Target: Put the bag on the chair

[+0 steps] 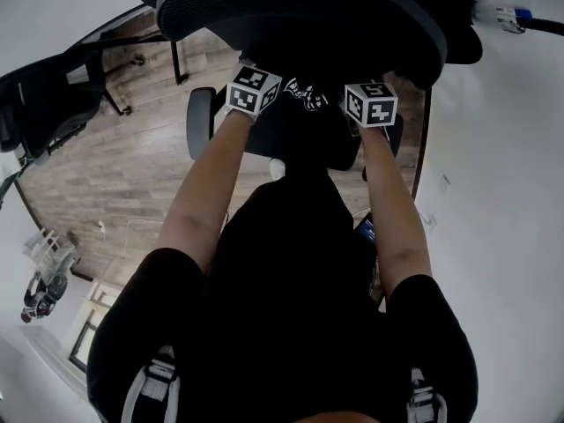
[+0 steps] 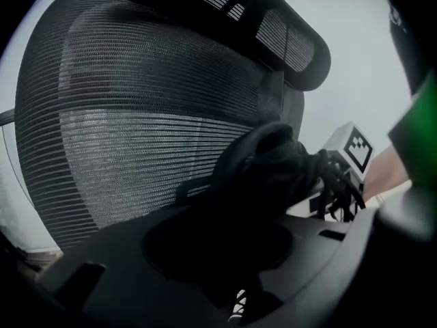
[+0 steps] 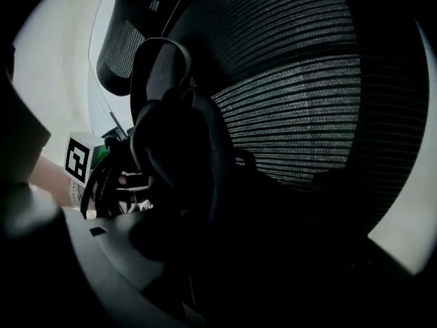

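Observation:
A black bag (image 1: 304, 95) with white print lies on the seat (image 1: 295, 144) of a black mesh office chair, in front of its backrest (image 1: 300, 16). My left gripper (image 1: 256, 93) and right gripper (image 1: 370, 104) flank the bag, one on each side. In the left gripper view the bag (image 2: 273, 173) slumps on the seat ahead of my left gripper (image 2: 225, 279), whose jaws stand apart without pressing on it. The right gripper view shows the bag (image 3: 174, 156) with its strap loop up, close before my right gripper (image 3: 218, 272), whose jaws also stand wide.
The chair's armrest (image 1: 201, 122) juts out on the left and its headrest (image 2: 273, 33) tops the backrest. A second office chair (image 1: 53, 95) stands on the wooden floor (image 1: 115, 174) to the left. A white wall (image 1: 502, 192) runs along the right, with a cable plug (image 1: 515, 16).

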Available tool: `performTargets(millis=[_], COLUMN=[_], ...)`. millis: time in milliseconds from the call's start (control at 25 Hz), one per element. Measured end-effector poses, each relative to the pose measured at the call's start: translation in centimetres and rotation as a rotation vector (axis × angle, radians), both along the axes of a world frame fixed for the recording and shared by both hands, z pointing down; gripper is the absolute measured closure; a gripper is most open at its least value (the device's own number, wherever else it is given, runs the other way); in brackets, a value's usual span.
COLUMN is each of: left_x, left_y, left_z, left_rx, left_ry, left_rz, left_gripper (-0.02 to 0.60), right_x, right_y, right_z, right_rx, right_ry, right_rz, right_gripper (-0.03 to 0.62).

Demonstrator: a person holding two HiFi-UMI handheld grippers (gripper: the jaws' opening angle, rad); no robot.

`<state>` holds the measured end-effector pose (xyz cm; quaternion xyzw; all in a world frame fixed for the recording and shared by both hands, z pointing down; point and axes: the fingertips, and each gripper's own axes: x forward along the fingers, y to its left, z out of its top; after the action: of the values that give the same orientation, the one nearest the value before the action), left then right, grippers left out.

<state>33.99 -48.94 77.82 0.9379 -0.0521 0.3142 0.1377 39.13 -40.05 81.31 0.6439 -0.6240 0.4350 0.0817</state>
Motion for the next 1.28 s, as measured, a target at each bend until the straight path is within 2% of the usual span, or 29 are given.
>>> performTargets(millis=[120,320,520,800,1000,1280], left_x=[0.0,-0.5,-2.2,-6.0,-9.0,-11.4], left_y=[0.1,0.1,0.0,0.7,3.2,5.9], left_z=[0.2,-0.3,-1.6,-5.9,-11.7,-21.6], left_rx=[0.012,0.022,0.02,-0.008,-0.021,-0.016], left_ry=[-0.018,-0.037,-0.048,-0.001,0.044,0.187], left_rz=[0.015,0.022,0.037,0.014,0.049,0.102], left_gripper=[0.45,0.418,0.347,0.33,0.33,0.331], right_x=[0.2,0.8,0.6,-1.3,-4.1,-8.9], right_y=[0.9,2.7,4.4,7.9,9.5,9.6], right_z=[0.2,-0.1,-1.3,-4.3,-10.4,-22.5], right_rx=[-0.026,-0.059,-0.081,-0.102,-0.025,0.174], right_ry=[-0.023,-0.035,-0.014,0.054,0.091,0.173], right_rz=[-0.006,-0.001,0.01,0.046,0.085,0.081], right_gripper=[0.258,0.227,0.224,0.226,0.226,0.233])
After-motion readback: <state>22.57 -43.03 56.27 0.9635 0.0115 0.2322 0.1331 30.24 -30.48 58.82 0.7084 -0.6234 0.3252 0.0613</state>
